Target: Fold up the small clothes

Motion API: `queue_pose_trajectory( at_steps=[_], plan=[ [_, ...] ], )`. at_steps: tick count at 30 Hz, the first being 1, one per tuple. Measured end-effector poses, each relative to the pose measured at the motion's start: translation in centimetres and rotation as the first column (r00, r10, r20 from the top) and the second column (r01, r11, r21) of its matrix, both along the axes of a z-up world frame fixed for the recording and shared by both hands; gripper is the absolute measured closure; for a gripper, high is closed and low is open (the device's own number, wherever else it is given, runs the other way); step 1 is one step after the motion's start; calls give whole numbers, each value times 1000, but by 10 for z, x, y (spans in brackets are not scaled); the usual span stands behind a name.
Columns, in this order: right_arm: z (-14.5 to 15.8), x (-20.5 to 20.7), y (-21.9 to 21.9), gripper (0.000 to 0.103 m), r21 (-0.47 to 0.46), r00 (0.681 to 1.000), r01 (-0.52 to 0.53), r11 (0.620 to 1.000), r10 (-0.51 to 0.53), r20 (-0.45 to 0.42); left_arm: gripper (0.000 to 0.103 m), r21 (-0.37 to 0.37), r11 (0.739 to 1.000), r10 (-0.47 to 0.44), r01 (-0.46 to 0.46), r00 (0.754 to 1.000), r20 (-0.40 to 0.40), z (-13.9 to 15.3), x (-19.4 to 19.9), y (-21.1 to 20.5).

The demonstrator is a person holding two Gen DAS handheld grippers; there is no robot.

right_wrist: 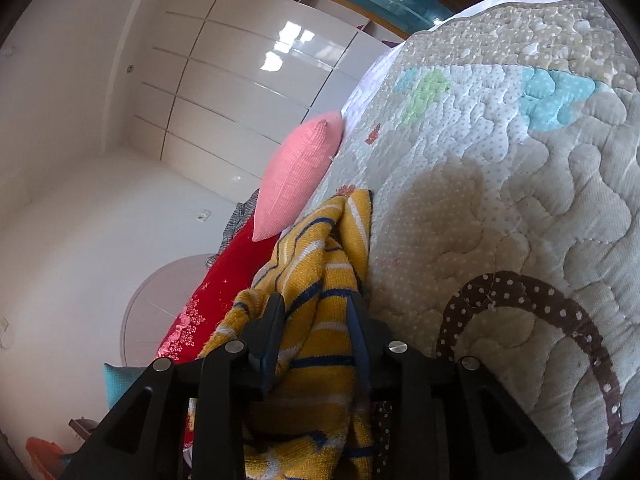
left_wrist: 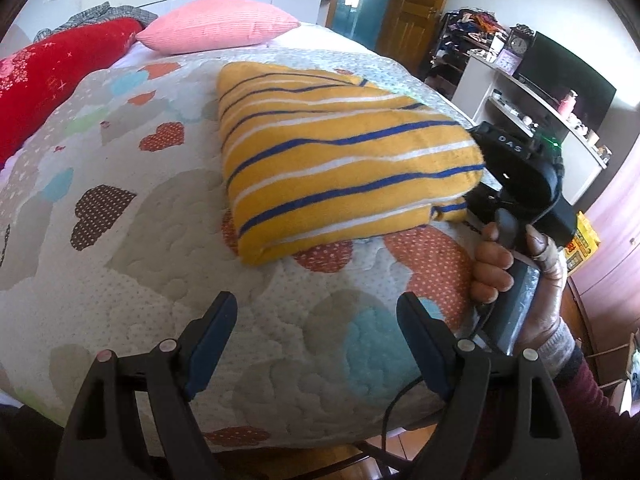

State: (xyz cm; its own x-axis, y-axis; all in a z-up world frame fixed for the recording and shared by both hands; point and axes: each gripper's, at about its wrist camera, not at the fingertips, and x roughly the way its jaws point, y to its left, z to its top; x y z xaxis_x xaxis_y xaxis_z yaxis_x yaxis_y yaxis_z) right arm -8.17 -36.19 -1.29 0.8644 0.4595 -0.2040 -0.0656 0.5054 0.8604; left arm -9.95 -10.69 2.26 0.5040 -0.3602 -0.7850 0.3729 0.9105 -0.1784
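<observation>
My left wrist camera looks forward and down along its fingers [left_wrist: 228,312] from the foot edge of the bed [left_wrist: 120,280], facing the pillows; the sweater [left_wrist: 340,160] sits near, toward 12 o'clock, and the right gripper's body [left_wrist: 520,176] with its hand [left_wrist: 516,272] shows at 3 o'clock. My right wrist camera is rolled hard, so the quilt [right_wrist: 520,200] stands as a wall on the right; it looks nearly level, very close, sweater [right_wrist: 320,300] filling the gap between its fingers [right_wrist: 272,320]. Both views share the sweater, quilt, pink pillow [left_wrist: 220,26] [right_wrist: 296,176], red cushion [left_wrist: 52,68] [right_wrist: 224,284] and white wardrobe [right_wrist: 248,80].
</observation>
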Motion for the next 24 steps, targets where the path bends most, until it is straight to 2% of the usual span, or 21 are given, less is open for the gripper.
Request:
queue_pose_trajectory(
  at_steps=[6, 9, 12, 18, 21, 24],
  plan=[
    [0, -1, 1, 69, -1, 1000, 2, 1000, -2, 3, 22, 83, 996, 27, -32, 998, 57, 1, 2, 6],
    [0, -1, 1, 68, -2, 1000, 2, 1000, -2, 3, 22, 146, 987, 47, -62, 994, 103, 3, 5, 11],
    [0, -1, 1, 68, -2, 1000, 2, 1000, -2, 4, 22, 192, 977, 77, -98, 991, 110, 2, 12, 19],
    [0, -1, 2, 68, -3, 1000, 3, 1000, -3, 4, 21, 216, 963, 153, -163, 986, 63, -10, 28, 40],
    [1, -1, 2, 68, -5, 1000, 3, 1000, -3, 5, 14, 205, 963, 165, -172, 985, 52, -15, 32, 46],
    [2, 0, 1, 68, -9, 1000, 2, 1000, -2, 6, 12, 200, 965, 162, -168, 986, 46, -17, 32, 47]
  ],
)
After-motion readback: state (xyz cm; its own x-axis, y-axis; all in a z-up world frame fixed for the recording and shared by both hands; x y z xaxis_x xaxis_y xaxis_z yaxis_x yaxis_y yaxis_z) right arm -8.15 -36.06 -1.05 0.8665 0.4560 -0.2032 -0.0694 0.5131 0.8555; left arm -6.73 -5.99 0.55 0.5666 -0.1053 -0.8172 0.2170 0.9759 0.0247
